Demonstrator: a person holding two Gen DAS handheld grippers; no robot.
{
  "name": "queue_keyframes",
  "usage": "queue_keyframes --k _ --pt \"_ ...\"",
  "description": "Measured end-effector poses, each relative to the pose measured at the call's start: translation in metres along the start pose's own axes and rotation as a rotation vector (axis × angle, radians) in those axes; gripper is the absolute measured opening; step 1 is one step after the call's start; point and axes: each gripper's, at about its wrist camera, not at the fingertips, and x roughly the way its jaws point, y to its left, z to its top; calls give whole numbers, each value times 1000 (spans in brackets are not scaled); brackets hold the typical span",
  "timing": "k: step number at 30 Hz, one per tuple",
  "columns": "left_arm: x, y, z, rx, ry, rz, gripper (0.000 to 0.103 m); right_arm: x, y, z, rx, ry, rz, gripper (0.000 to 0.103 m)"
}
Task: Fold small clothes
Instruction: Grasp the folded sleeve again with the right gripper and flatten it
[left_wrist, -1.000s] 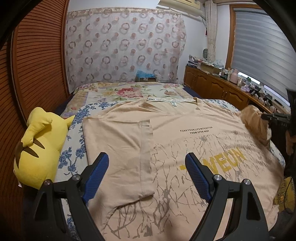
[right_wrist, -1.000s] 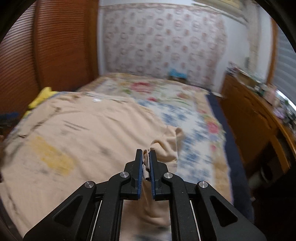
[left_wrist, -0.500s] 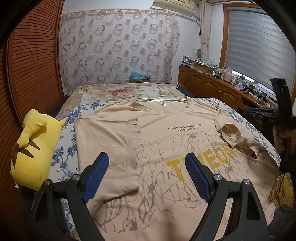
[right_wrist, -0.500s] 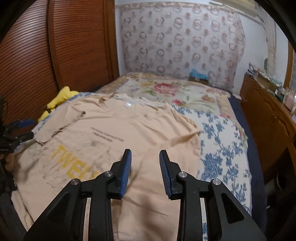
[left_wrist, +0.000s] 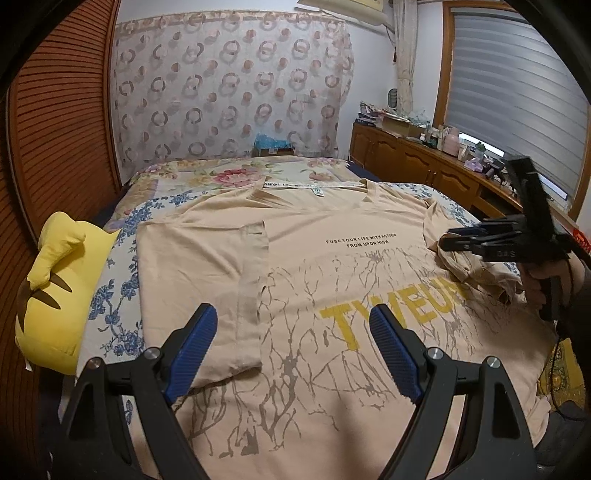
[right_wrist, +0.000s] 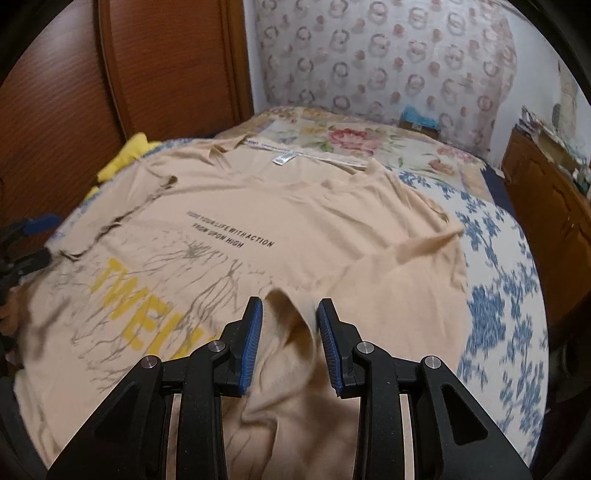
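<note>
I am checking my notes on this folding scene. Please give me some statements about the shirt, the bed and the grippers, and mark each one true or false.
1. The T-shirt lies spread on the bed. True.
2. Its big printed letters are blue. False: they are yellow.
3. A yellow plush toy sits beside the shirt. True.
4. The left gripper is clamped on the shirt. False: its jaws stand wide apart, holding nothing.
5. The right gripper has cloth between its open jaws. True.
</note>
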Motion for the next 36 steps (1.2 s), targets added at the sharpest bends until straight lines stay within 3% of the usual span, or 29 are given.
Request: queue_keyframes --k 3,5,8,15,16,17,19,22,31,36 --pt "0 1 -1 -1 2 2 86 13 7 7 -54 42 5 30" --pt "0 2 -2 -3 3 2 86 16 12 9 -90 59 26 6" --pt "0 2 -2 -5 3 2 86 5 19 15 -105 10 71 2" --pt "-1 3 -2 -8 3 0 86 -35 23 34 -42 -191 44 2" --pt "-1 3 -2 -8 3 0 86 -39 21 36 -33 -210 49 9" --pt "-1 3 -3 -7 3 0 86 -42 19 37 -19 -220 74 25" --pt "-1 4 -2 -8 3 -1 86 -44 19 41 -20 -203 88 39" --pt "-2 3 -3 -6 2 -2 86 -46 19 38 -41 -186 24 40" --pt "1 1 -3 -11 7 -6 86 -55 -1 -12 -25 -90 -39 40" --pt "2 2 -2 -10 9 -4 86 -63 -7 -44 -9 -56 -19 39"
